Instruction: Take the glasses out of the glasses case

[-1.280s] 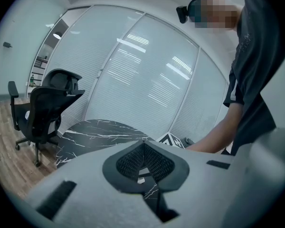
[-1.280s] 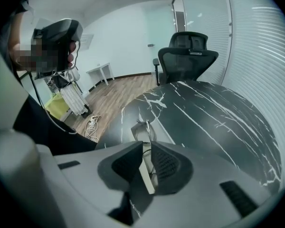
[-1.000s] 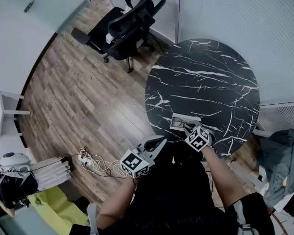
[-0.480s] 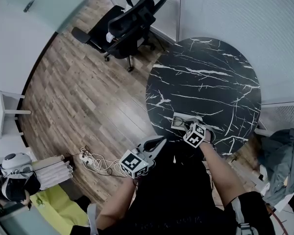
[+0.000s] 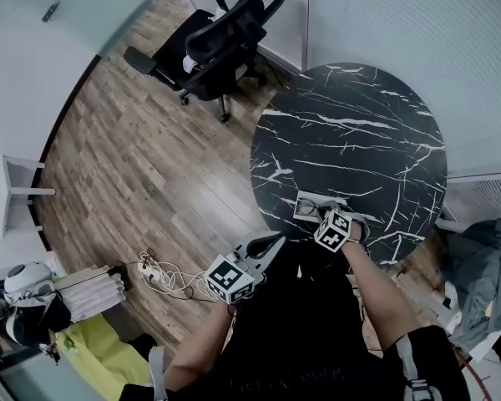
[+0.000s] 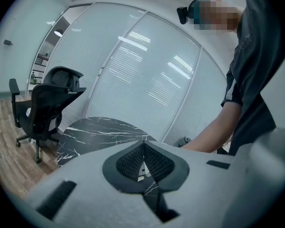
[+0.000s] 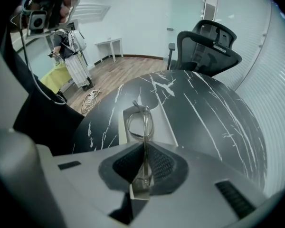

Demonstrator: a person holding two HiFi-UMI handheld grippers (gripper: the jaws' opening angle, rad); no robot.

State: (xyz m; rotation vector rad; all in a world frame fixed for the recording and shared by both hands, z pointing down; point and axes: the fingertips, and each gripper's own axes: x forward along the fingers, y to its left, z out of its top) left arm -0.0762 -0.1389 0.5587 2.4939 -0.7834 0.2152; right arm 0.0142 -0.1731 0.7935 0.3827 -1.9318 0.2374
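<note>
While the left tool [image 5: 265, 243] hangs at lower centre of the head view just as it did a second ago, the right tool [image 5: 323, 217] has edged slightly up the frame, toward the glasses case [image 5: 304, 208]. In the right gripper view this tool [image 7: 143, 163] is clenched on the glasses [image 7: 141, 126], the thin clear frame pinched edge-on between its pads, one lens ring standing out over the open white case [image 7: 165, 127]. That case lies near the lower edge of the black marble desk [image 5: 351, 140]. The left tool [image 6: 143, 161] is clenched on nothing, off the desk's edge. A black office chair [image 5: 213, 44] stands at upper centre on the wooden floor [image 5: 134, 157]; loose cables [image 5: 163, 278] lie at lower left.
</note>
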